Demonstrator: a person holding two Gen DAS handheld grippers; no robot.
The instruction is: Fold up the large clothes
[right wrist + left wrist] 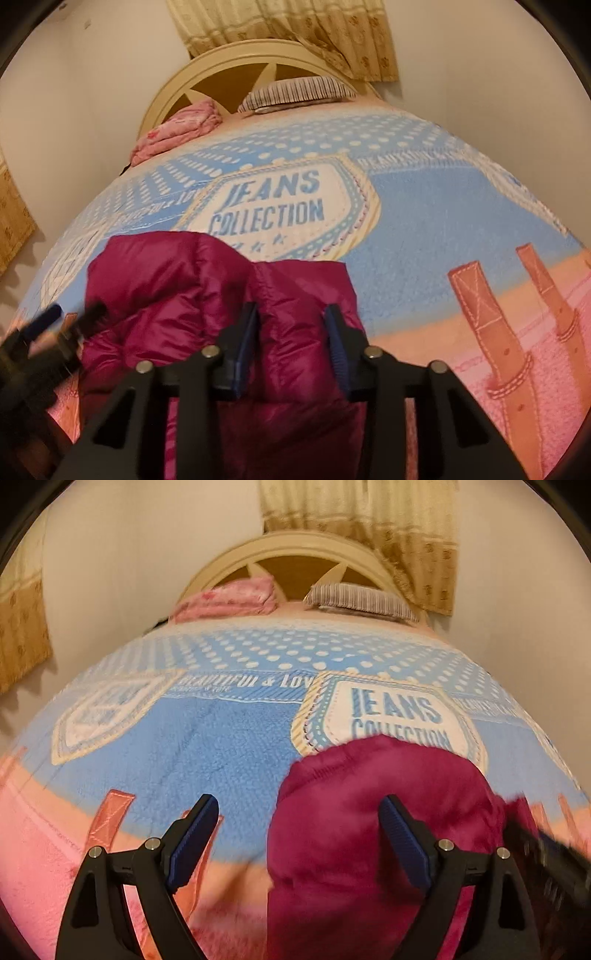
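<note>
A puffy magenta jacket [166, 277] lies bunched on the bed's blue and pink blanket [443, 206]. In the right wrist view my right gripper [292, 308] is shut on a raised fold at the jacket's near right side, and fabric fills the gap between its blue pads. In the left wrist view the jacket [369, 775] sits under and beyond the right-hand finger. My left gripper [299, 799] stands wide open over the jacket's left edge and grips nothing. Each gripper shows blurred in the other's view: the right gripper [546, 849] and the left gripper [55, 332].
The blanket [207, 738] carries a "JEANS COLLECTION" patch and covers the whole bed. A folded pink cover [177, 129] and a striped pillow [295, 90] lie by the cream headboard [221, 59]. Curtains [295, 29] hang behind, and walls close in on both sides.
</note>
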